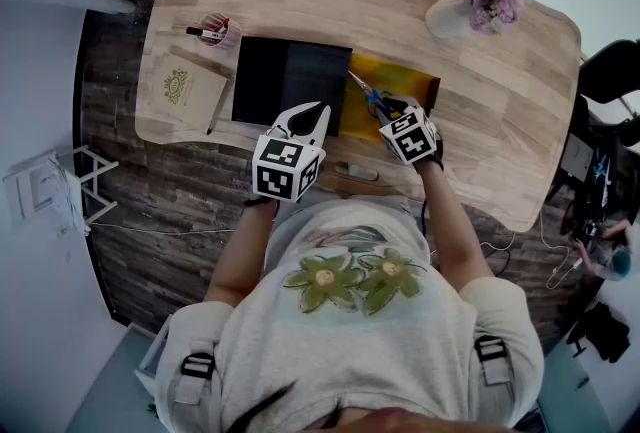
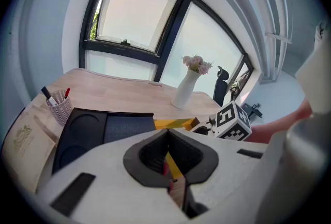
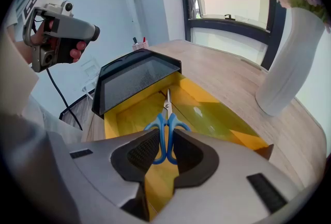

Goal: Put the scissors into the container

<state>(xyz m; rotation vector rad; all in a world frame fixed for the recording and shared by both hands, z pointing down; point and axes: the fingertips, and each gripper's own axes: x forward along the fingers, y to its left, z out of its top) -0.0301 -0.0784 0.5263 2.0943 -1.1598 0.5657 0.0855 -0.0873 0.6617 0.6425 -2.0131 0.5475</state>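
Pale wooden table (image 1: 480,111) beside windows (image 2: 134,16); right gripper (image 3: 165,139) jaws tight on scissors (image 3: 167,117) above yellow container (image 3: 220,120), left gripper (image 2: 166,136) jaws together.

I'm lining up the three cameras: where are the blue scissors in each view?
Head view: scissors right of centre, at the tip of the right gripper, over the yellow container.
Left gripper view: not made out; only the container's edge shows.
Right gripper view: scissors low centre, handles between the jaws, blades pointing into the container.
Shared landmark: white vase.
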